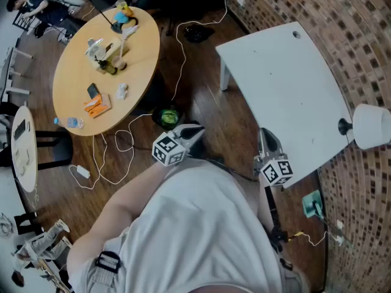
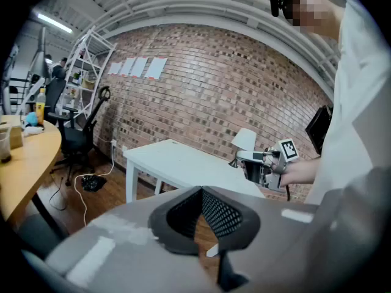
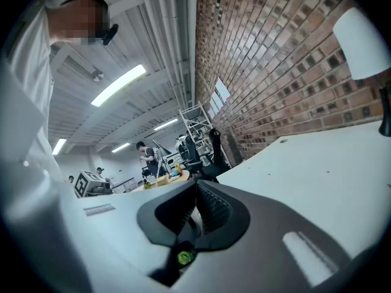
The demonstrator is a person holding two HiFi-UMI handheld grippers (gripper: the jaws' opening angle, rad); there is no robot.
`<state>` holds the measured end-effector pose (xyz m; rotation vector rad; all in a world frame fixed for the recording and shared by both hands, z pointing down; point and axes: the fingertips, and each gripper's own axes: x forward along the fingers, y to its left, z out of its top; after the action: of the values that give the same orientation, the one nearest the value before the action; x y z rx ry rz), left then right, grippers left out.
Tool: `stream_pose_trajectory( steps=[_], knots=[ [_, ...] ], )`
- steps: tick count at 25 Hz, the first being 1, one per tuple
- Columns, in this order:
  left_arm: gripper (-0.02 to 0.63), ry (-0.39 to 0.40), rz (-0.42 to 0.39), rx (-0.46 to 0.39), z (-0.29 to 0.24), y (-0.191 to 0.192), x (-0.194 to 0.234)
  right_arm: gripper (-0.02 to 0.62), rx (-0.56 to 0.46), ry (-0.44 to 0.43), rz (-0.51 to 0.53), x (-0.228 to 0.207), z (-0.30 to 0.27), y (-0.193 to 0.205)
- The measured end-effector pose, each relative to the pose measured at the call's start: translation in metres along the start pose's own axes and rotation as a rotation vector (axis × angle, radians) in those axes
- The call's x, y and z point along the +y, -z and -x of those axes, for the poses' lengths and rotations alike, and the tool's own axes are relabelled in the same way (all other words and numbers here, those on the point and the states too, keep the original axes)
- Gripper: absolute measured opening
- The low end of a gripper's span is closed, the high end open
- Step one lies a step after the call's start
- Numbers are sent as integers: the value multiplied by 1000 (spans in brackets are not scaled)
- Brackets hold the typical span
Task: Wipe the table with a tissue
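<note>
The white table stands at the right against the brick wall; its top is bare and no tissue shows on it. My left gripper hangs over the wooden floor, left of the table's near corner, shut with nothing in it. In its own view the left gripper has its jaws closed tip to tip, and the white table lies ahead. My right gripper sits at the table's near edge. There the right gripper looks along the tabletop, shut and empty.
A white lamp stands at the table's right end. A round wooden table with small clutter is at the left. Cables and a green object lie on the floor between the two tables. A black chair stands beyond.
</note>
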<state>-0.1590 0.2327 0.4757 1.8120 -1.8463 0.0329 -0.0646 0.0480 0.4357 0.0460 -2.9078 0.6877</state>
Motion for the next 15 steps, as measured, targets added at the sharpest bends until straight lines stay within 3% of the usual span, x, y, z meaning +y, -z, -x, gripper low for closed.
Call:
stream_pose_trajectory(
  steps=[5,10,15],
  knots=[
    [6,-26,42,-25,20,-4,60,8,49,-11,1,31,-57,13],
    [6,-99,74,-72,36,-19,123,9,143,-113,22,64,-123,20],
    [6,-115,101,-101,43,-35,175,9,216,-198,42,99,-186,31]
  ],
)
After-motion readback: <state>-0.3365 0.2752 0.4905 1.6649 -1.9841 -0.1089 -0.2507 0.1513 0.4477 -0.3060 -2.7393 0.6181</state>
